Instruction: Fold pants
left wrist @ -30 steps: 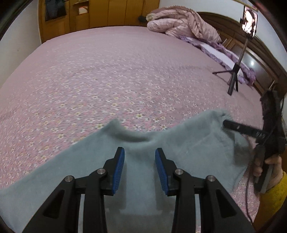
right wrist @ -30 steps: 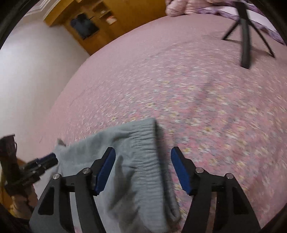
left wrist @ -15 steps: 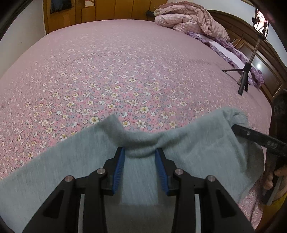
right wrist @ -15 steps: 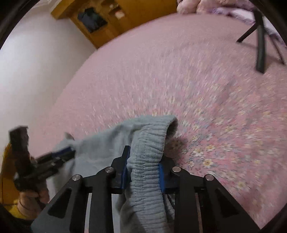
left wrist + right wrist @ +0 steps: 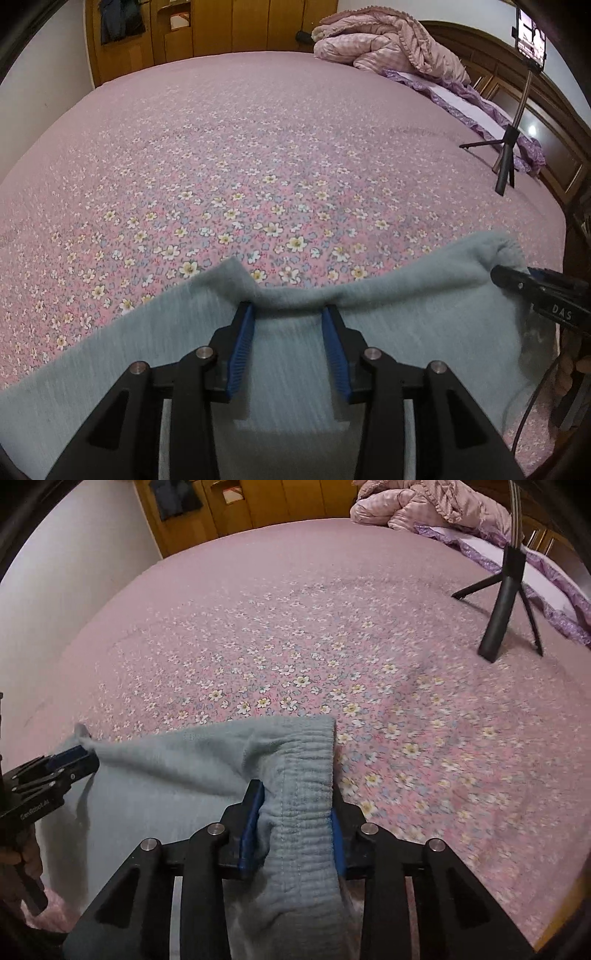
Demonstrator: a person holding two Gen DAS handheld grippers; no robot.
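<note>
The right tongs [image 5: 509,277] carry white letters reading "DAS" on the black body. The left tongs [image 5: 83,757] bear a small white print that seems to read "GenRobot.AI", though blurred.

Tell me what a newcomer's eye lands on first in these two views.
First, the pale blue pants stretched across the near edge of the pink flowered bedspread, pinched at two points by black tongs with blue pads. The right tongs hold the gathered waistband; the left tongs hold a plain fold. Next, a black tripod standing far right.
</note>
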